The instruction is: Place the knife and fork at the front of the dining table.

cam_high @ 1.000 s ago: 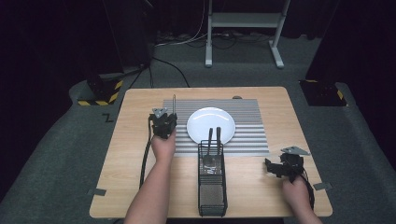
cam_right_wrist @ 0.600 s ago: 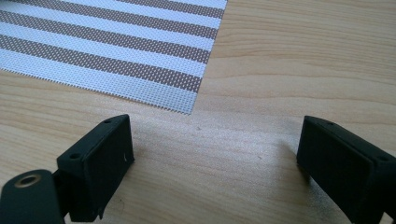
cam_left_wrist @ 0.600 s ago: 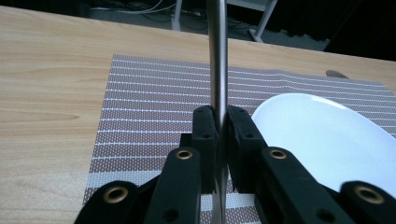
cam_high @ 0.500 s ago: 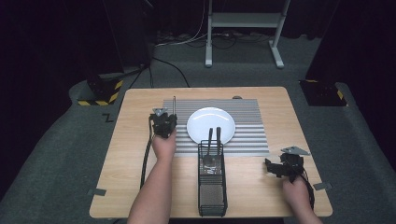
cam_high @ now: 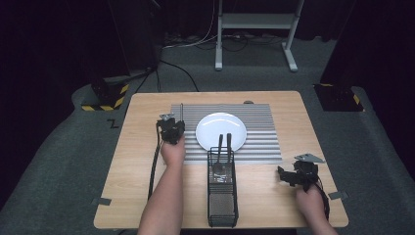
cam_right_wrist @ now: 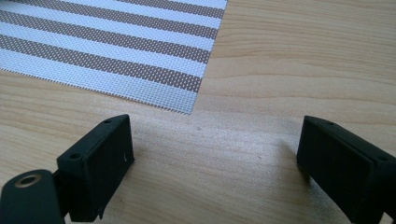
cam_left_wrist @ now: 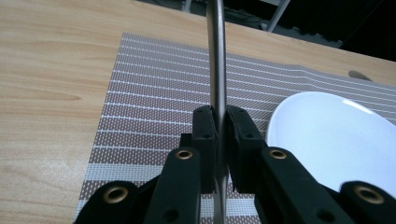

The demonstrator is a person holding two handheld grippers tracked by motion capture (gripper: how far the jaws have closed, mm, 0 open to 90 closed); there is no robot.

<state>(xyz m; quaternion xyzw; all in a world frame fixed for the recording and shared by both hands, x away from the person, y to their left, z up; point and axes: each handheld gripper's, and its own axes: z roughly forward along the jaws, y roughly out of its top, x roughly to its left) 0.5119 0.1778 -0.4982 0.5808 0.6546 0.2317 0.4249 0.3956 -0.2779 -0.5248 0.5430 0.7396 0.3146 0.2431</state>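
On the wooden table [cam_high: 137, 161], the left gripper [cam_high: 172, 128] sits near the left edge of the striped placemat [cam_high: 259, 132], its jaws pressed tight on a thin metal utensil handle [cam_left_wrist: 216, 56] that rises upright between them, just beside the white plate [cam_high: 221, 131] at the mat's middle. The right gripper [cam_high: 293, 175] rests near the table's right front corner with its jaws spread wide and nothing between them, just off the mat's corner [cam_right_wrist: 187, 105]. A black wire basket [cam_high: 222, 196] stands at the front edge, holding dark-handled utensils [cam_high: 224, 144]
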